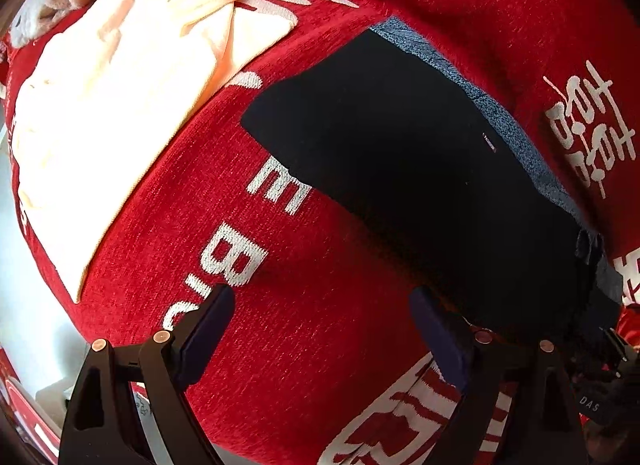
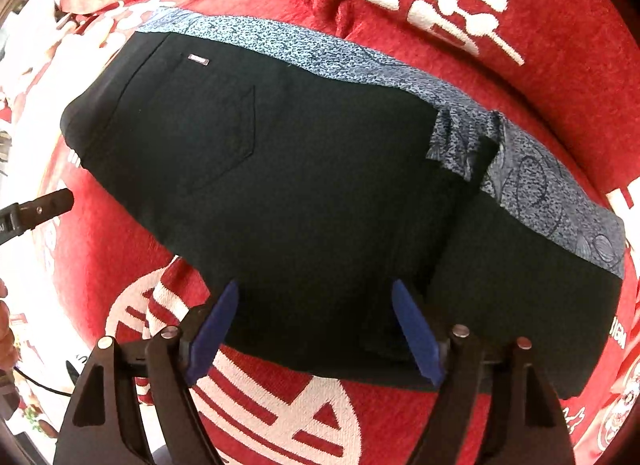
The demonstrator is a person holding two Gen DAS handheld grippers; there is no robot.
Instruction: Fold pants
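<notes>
Red woven cloth (image 1: 304, 345) with white lettering covers the whole work surface in both views. The black pants (image 2: 304, 193) lie flat on this cloth as a folded bundle, with a back pocket and a small label tab (image 2: 199, 60) facing up. A strip of blue patterned fabric (image 2: 360, 61) shows along the far edge of the pants and continues down their right side; whether it is a lining or a separate garment cannot be determined.

The right gripper (image 2: 316, 329) is positioned at the near edge of the pants. Its blue-padded fingers (image 2: 416, 337) stand apart and grip nothing; they overlap the near hem in the view, and contact with the fabric cannot be confirmed.

The left gripper (image 1: 324, 333) is over bare red cloth just beside the left edge of the pants (image 1: 420, 169). Its fingers (image 1: 208, 329) are likewise spread with nothing between them. In the right wrist view its black tip (image 2: 44, 205) shows at the left edge, near the pants.

A cream garment (image 1: 116, 105) lies on the cloth, well apart from the pants, to their left.
</notes>
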